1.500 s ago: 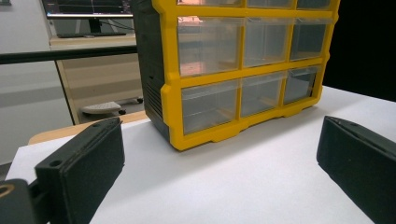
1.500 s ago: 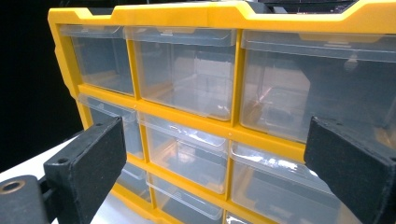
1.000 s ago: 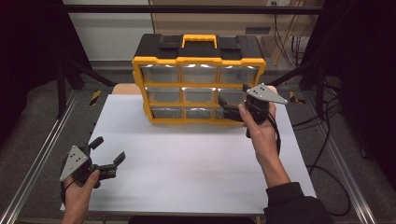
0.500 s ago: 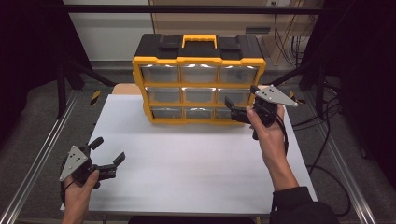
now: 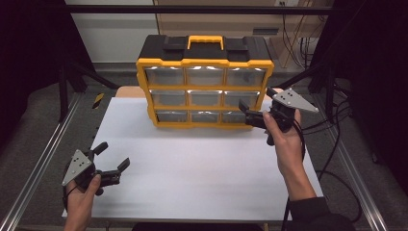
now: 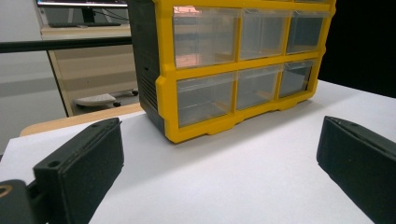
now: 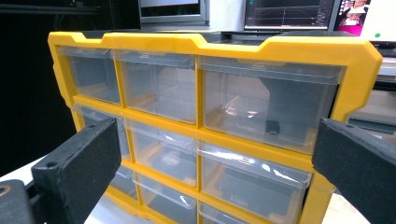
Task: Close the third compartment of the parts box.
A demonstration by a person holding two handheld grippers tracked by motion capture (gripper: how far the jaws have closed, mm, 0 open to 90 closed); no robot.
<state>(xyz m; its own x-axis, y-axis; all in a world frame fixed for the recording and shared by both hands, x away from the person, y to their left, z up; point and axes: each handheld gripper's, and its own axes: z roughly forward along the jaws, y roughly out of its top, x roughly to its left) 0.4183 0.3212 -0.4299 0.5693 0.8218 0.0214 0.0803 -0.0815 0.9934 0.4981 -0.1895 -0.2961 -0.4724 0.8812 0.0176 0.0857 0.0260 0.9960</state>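
Drawers of the organizer (image 5: 204, 91) lay just ahead of the right tongs (image 5: 246, 111), spread wide; the left tongs (image 5: 111, 162), also wide, sat well apart.

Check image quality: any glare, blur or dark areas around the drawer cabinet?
High view: white glare along the top drawers of the drawer cabinet, surroundings nearly black. Right gripper view: cabinet sharp, reflections on clear fronts, near jaws soft. Left gripper view: soft shadow under the cabinet on the table.
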